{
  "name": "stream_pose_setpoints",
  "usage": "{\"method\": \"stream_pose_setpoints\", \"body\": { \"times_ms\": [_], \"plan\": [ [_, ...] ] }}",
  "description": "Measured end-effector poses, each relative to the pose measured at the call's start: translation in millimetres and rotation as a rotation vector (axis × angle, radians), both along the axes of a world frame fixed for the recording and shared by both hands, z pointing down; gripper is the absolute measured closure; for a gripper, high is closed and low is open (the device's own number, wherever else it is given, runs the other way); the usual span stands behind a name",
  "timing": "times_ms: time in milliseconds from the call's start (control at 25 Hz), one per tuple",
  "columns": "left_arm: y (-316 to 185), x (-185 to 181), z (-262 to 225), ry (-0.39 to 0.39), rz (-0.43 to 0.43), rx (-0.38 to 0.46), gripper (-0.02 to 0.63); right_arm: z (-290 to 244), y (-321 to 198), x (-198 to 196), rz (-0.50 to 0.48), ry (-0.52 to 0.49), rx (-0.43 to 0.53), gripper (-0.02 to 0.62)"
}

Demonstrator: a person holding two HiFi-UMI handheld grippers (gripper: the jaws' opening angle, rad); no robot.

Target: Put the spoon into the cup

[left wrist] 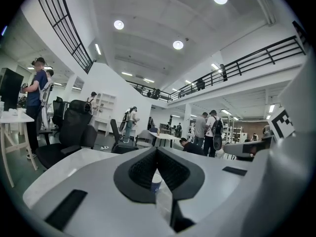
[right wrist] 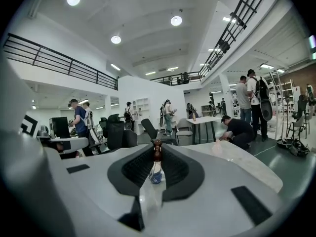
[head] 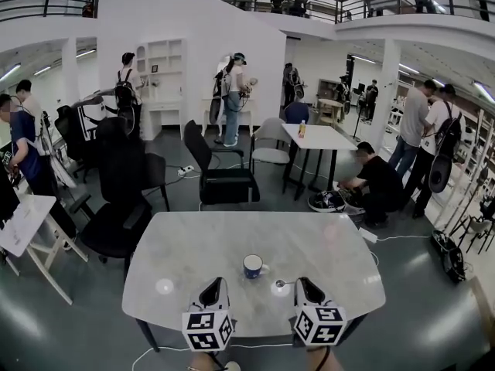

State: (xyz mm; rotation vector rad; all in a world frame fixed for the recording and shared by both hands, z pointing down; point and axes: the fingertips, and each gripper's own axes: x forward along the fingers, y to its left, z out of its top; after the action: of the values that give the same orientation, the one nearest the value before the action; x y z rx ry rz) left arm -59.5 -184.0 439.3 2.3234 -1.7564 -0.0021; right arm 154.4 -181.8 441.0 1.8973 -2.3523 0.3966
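Observation:
A blue and white cup (head: 253, 266) stands upright near the middle of the pale marble table (head: 193, 246). Just right of it, over the table, my right gripper (head: 300, 284) is shut on the spoon (head: 280, 284), whose bowl points left toward the cup. In the right gripper view the spoon's brown handle end (right wrist: 157, 149) sticks up between the closed jaws, with the cup (right wrist: 156, 177) straight ahead beyond them. My left gripper (head: 215, 284) sits left of the cup near the front edge, jaws closed with nothing in them. Past its fingertips (left wrist: 148, 164) the cup (left wrist: 156, 181) shows.
Black office chairs (head: 220, 178) stand behind the table's far edge and at its left (head: 116, 222). A white table (head: 319, 137) is farther back, with a person crouching (head: 377, 188) beside it. A folding table (head: 23, 222) stands at left. Several people stand around the hall.

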Motion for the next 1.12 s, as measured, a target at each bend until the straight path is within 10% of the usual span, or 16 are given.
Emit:
{"method": "stream_pose_setpoints", "body": {
  "times_ms": [480, 1120],
  "plan": [
    [-99.3, -22.6, -14.8, -0.001, 0.011, 0.038, 0.588, -16.3, -97.9, -22.2, 0.012, -0.001, 0.043, 0.531],
    [-112.3, -17.7, 24.6, 0.013, -0.051, -0.072, 0.588, 16.4, -119.1, -10.8, -0.031, 0.004, -0.052, 0.531]
  ]
}}
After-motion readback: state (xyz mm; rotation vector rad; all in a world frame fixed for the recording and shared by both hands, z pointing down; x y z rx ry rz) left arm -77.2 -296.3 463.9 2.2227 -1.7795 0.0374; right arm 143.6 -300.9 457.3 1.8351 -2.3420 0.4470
